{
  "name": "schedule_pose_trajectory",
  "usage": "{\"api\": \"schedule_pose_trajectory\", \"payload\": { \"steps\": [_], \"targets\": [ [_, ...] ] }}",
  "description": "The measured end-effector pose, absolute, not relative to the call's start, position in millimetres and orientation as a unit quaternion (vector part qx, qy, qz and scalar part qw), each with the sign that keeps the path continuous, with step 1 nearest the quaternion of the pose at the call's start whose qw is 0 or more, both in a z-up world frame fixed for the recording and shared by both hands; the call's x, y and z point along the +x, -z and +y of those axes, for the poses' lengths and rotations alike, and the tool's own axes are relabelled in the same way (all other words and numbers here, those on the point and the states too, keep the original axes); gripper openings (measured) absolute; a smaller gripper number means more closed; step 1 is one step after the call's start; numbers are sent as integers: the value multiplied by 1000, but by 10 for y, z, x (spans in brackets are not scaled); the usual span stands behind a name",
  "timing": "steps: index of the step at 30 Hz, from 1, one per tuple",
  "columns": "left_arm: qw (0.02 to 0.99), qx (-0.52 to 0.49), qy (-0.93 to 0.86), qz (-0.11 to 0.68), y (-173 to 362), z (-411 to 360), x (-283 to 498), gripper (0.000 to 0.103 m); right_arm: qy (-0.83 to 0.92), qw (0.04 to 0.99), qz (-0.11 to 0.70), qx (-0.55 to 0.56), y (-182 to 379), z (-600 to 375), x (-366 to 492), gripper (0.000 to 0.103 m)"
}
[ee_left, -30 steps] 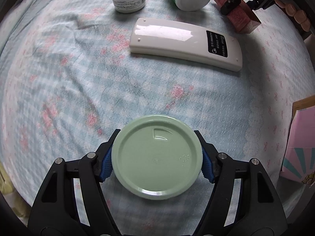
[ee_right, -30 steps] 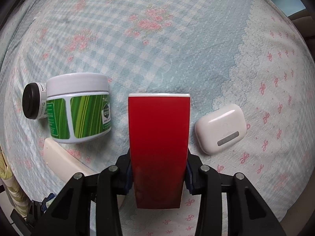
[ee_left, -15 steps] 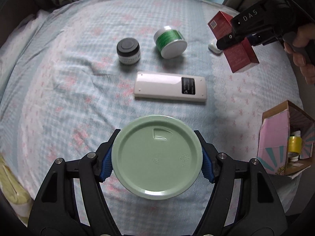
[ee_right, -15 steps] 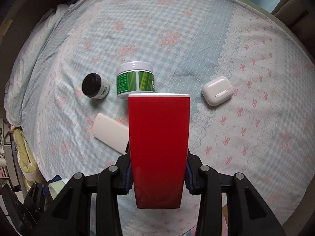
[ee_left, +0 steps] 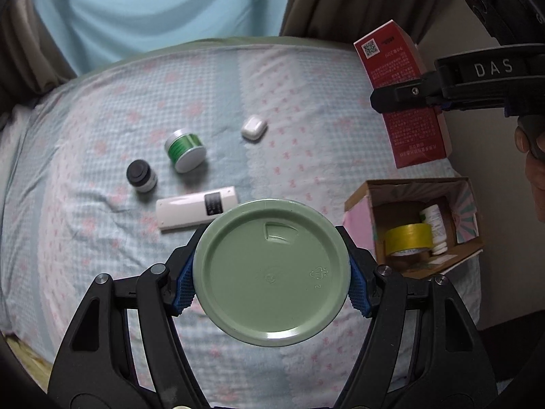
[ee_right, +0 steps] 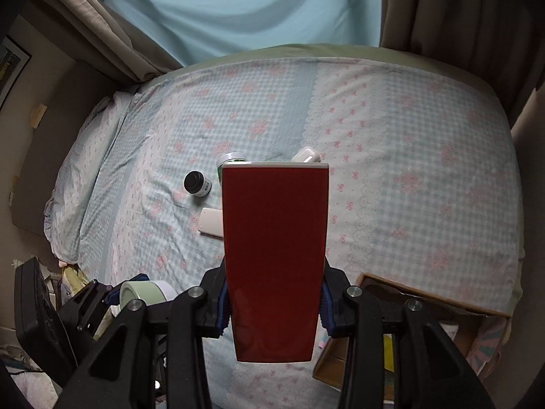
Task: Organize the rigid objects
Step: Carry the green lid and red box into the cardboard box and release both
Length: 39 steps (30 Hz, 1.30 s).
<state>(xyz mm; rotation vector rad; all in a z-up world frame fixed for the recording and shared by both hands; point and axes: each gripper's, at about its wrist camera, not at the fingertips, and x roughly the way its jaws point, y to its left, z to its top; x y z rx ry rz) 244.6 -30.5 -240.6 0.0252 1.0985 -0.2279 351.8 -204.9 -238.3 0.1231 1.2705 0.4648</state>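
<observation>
The red box sits clamped in my right gripper, raised above the cardboard box. My left gripper grips the green jar, just beside that cardboard box.

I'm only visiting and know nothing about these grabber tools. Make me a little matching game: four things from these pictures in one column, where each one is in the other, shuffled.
Things:
1. red box
2. pale green lid
3. yellow tape roll
4. white remote

Places:
A. lying on the bedsheet
B. inside the cardboard box
C. clamped in the right gripper
D. clamped in the left gripper

Pairs: 1-C, 2-D, 3-B, 4-A
</observation>
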Motion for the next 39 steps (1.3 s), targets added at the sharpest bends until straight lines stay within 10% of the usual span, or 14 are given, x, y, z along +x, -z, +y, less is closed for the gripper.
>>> {"api": "schedule_pose_trajectory", "payload": {
  "steps": [17,39],
  "targets": [
    [842,51,203,498,2197,-1993,2235,68,-77,804,574,136,2349,-4198,2415,38],
    [762,86,242,595,3492,-3360,2959,68,-18,722,648,241,3855,-5012,2343,38]
  ]
}}
